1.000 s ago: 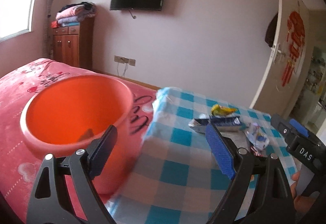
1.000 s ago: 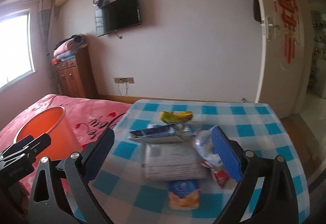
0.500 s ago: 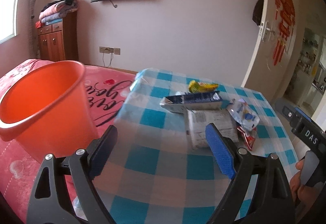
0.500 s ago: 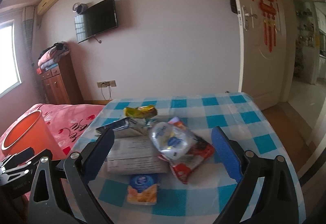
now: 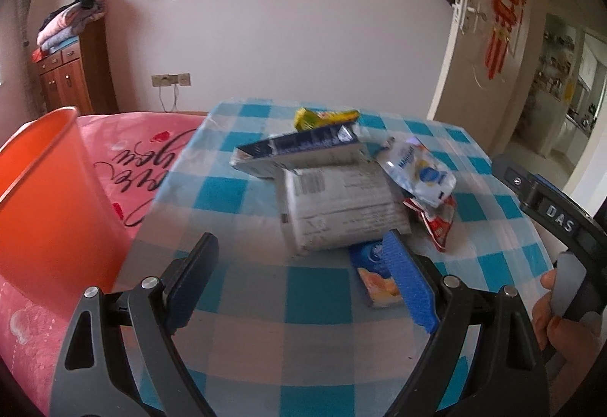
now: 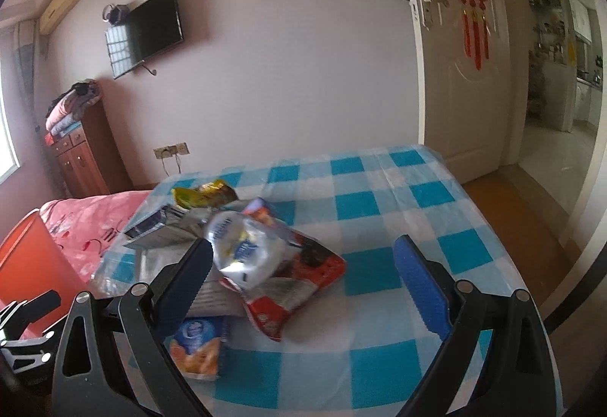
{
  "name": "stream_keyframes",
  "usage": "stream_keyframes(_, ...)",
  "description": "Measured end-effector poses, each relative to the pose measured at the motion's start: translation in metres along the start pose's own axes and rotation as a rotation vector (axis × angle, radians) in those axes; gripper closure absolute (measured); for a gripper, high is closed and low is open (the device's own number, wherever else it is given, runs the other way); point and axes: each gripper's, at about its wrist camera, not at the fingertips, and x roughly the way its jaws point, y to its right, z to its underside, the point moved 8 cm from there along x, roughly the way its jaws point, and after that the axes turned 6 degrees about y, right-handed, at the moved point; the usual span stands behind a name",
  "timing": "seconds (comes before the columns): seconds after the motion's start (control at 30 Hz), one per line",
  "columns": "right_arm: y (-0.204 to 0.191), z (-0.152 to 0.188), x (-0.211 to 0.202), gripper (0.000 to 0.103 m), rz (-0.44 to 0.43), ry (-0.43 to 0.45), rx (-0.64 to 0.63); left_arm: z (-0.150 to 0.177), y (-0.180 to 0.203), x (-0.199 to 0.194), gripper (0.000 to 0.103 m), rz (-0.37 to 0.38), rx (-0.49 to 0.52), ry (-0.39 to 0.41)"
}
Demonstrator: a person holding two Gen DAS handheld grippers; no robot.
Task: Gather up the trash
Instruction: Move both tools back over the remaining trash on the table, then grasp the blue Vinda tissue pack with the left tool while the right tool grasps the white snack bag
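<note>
- Trash pile: centre of checked table; lower wrappers partly hidden.
- Orange bucket: left, cut off by frame.
- Left gripper: jaws apart, empty.
- Right gripper: jaws apart, empty; left finger overlaps pile.

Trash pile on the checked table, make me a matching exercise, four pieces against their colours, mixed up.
Things:
1. wrapper at the far end
2. long carton
3. crinkled packet under the clear pouch
4. small pack nearest the grippers

Colours:
A. red
B. blue and orange
C. yellow-green
D. dark blue and white

Pairs: 1-C, 2-D, 3-A, 4-B
</note>
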Motion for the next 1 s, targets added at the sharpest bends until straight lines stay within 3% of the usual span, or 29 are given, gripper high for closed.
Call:
stream_keyframes(0.23,0.019,0.014,0.020,0.008,0.009,-0.057,0.021,0.010,0.024,0.014,0.014,0.036,0.034,-0.042)
stream_keyframes(0.43,0.032,0.022,0.037,0.008,-0.035,-0.119,0.056,0.024,0.046,0.027,0.014,0.079,0.047,-0.089)
stream_keyframes(0.53,0.038,0.026,0.045,0.008,-0.082,-0.155,0.096,0.030,0.056,0.033,0.014,0.086,0.069,-0.103)
stream_keyframes(0.73,0.032,0.032,0.057,0.008,-0.258,-0.223,0.210,0.038,0.064,0.049,0.014,0.092,0.062,-0.142)
stream_keyframes(1.0,0.009,0.022,0.059,0.008,-0.331,-0.204,0.137,0.046,0.067,0.069,0.015,0.069,0.035,-0.193)
